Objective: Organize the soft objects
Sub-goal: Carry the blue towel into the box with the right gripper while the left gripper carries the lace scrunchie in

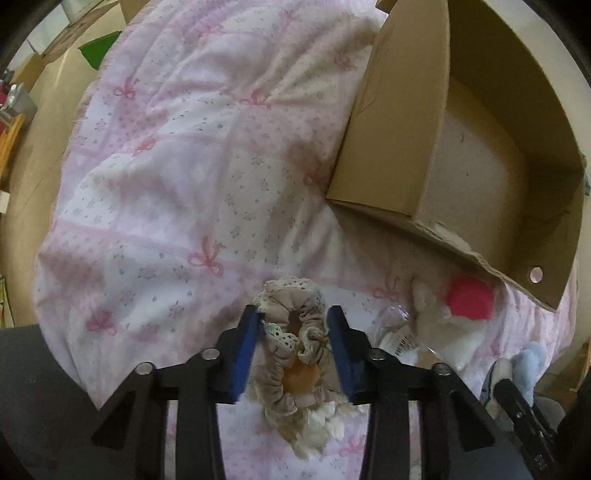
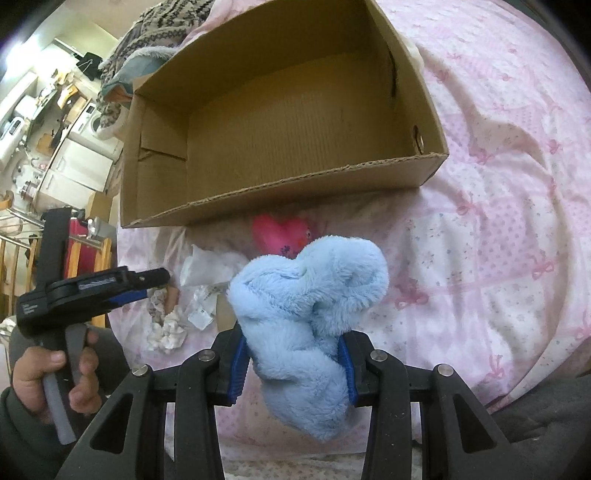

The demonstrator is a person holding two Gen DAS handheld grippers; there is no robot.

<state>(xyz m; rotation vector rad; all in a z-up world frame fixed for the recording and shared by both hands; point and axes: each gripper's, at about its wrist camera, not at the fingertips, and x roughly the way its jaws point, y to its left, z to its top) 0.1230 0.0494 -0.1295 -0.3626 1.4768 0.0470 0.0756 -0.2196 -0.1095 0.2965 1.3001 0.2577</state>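
My left gripper (image 1: 293, 328) points down at the bed, shut on a beige scrunchie (image 1: 295, 317) with lace trim; both blue pads (image 1: 245, 350) press its sides. A white fluffy piece (image 1: 325, 424) lies under it. From the right wrist view the left gripper (image 2: 157, 286) is at the left, over the scrunchie (image 2: 159, 301). My right gripper (image 2: 291, 343) is shut on a light-blue plush item (image 2: 310, 295), held above the quilt in front of the empty cardboard box (image 2: 295, 188). The box (image 1: 388, 129) stands at the right in the left wrist view.
A pink heart plush (image 2: 280, 232) and crumpled plastic wrap with a label (image 2: 207, 273) lie before the box. The pink bow-print quilt (image 1: 166, 166) covers the bed. A knitted blanket (image 2: 166, 22) is behind the box. A person's hand (image 2: 55, 369) grips the left tool.
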